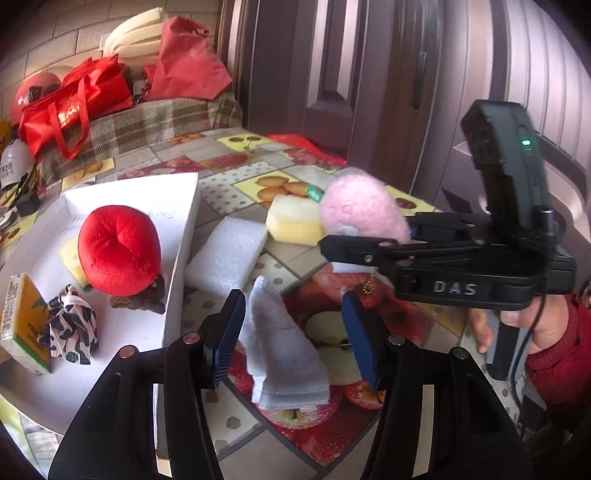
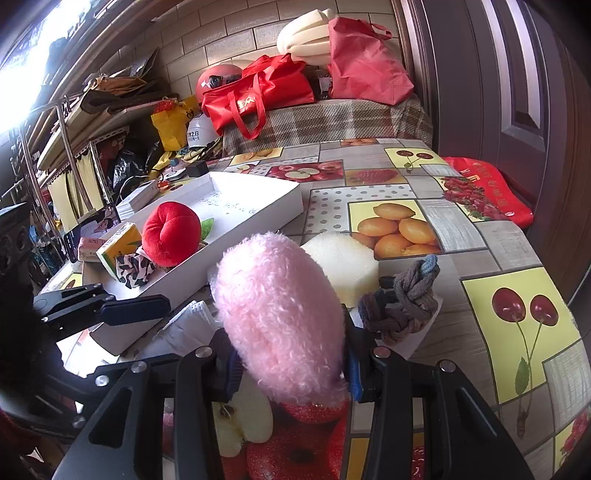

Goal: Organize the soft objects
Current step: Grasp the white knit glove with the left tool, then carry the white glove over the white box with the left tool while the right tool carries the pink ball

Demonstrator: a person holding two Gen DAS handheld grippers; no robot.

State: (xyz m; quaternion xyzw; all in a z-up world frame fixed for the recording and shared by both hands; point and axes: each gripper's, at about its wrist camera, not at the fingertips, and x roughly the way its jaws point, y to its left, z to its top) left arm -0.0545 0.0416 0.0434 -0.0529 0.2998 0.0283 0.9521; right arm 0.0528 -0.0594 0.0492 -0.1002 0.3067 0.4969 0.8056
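My right gripper (image 2: 291, 369) is shut on a pink fluffy plush toy (image 2: 280, 317) and holds it above the fruit-print table; it also shows in the left wrist view (image 1: 364, 212). My left gripper (image 1: 293, 332) is open, its jaws on either side of a folded white cloth (image 1: 284, 350) that lies on the table. A white tray (image 1: 122, 343) at the left holds a red plush apple (image 1: 118, 251), a cow-print scrunchie (image 1: 72, 328) and a yellow tissue pack (image 1: 26, 321). A white foam block (image 1: 227, 254), a yellow sponge (image 1: 295, 219) and a knotted grey rope (image 2: 400, 299) lie on the table.
Red bags (image 2: 266, 88) and foam rolls (image 2: 306, 33) sit on a plaid-covered bench beyond the table. A cluttered shelf (image 2: 74, 147) stands at the left. A dark door (image 1: 369, 74) is at the right. A red bag (image 2: 487, 192) hangs off the table's right edge.
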